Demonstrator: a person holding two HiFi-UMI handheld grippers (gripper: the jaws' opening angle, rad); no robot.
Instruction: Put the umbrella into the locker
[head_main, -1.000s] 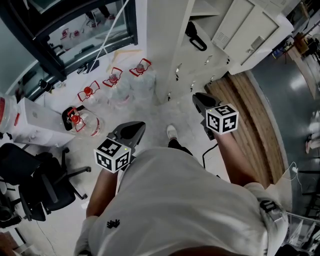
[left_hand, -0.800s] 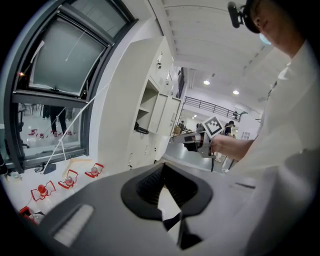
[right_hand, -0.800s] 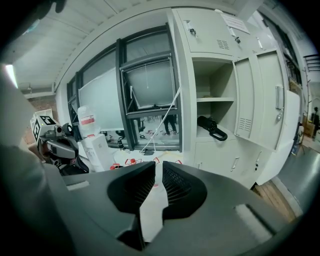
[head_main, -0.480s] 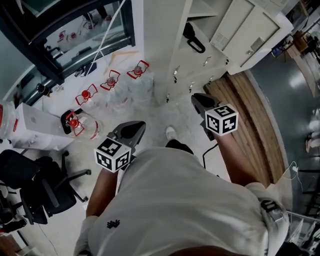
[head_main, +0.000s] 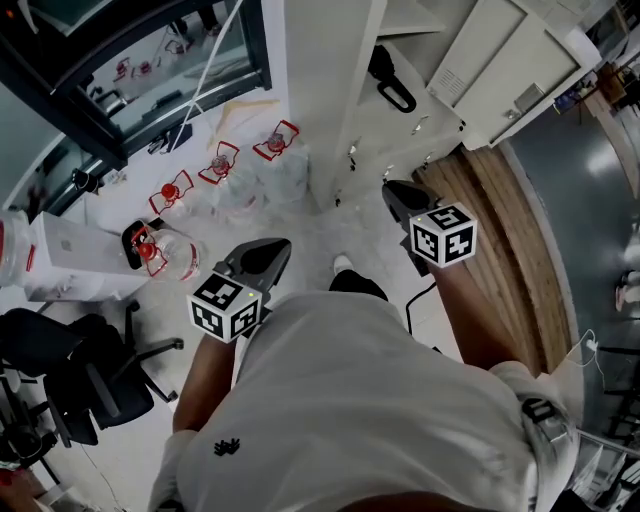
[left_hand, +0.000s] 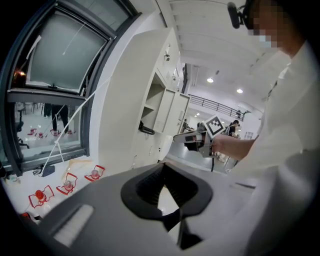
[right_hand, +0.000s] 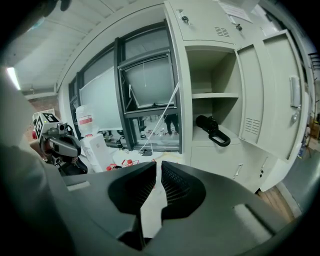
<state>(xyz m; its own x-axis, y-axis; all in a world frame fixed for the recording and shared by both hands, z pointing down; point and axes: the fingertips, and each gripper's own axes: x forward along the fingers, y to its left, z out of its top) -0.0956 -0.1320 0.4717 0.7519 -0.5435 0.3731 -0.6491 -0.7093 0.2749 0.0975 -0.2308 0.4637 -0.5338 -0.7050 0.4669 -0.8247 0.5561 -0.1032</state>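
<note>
So the person is standing on a pale floor (head_main: 300, 225) with a wooden strip (head_main: 500, 230) running along the right side, facing a white locker (right_hand: 177, 75) whose door (right_hand: 280, 100) is hanging open. A big dark-framed window (right_hand: 150, 85) is sitting just left of the locker, and a bunch of clear water bottles (head_main: 222, 163) with red handles are sitting on the floor under it, plus a black office chair (head_main: 90, 370) off to the left. The umbrella (right_hand: 212, 129) is lying on a shelf inside the open locker, black, with its loop handle poking toward the front edge. Neither gripper is touching it. The left gripper (left_hand: 162, 167) is showing its jaws meeting at the tips with nothing between them. The right gripper (right_hand: 157, 165) is showing just a thin slit between its jaws, also empty, and it's pointing toward the locker. From the head view the person's white shirt is blocking most of the floor below, and the far end of the umbrella is getting lost in the shade of the compartment.
</note>
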